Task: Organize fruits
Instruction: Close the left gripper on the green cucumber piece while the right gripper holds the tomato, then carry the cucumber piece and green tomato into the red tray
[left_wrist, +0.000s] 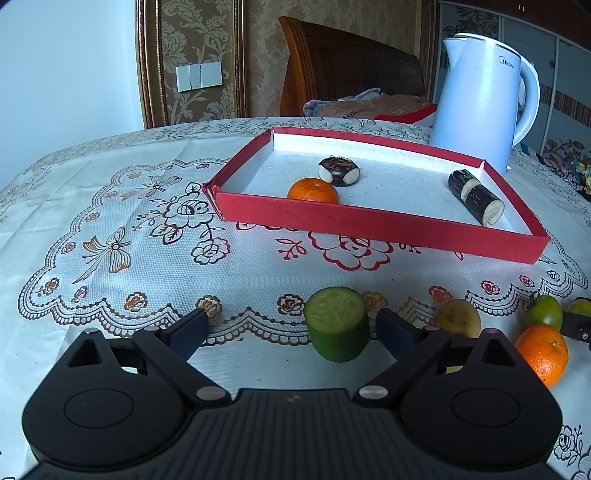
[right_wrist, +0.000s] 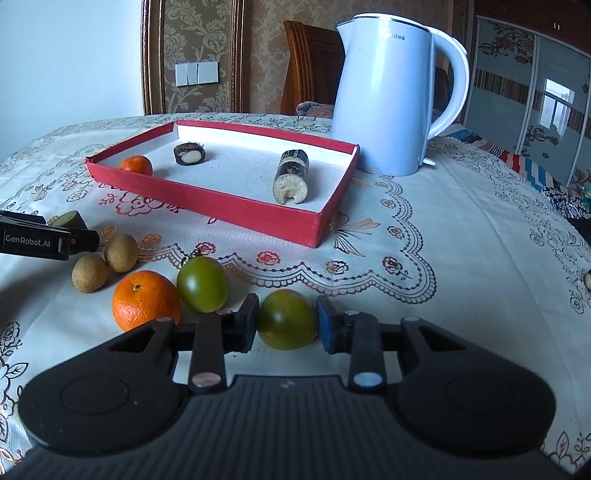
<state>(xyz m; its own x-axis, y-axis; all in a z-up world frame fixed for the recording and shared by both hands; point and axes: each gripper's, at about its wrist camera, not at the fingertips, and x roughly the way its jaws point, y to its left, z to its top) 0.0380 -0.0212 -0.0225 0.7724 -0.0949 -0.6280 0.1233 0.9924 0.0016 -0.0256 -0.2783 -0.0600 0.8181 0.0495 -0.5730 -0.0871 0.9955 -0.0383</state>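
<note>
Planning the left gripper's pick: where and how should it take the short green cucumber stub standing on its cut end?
Grip the green cucumber stub across its curved sides, mid-height, coming in level from the near side. It stands upright with flat cut face up, already between the open left gripper's fingers.

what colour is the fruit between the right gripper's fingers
Dark green with a yellowish tinge; the fruit in the right gripper shows best in the right wrist view.
</note>
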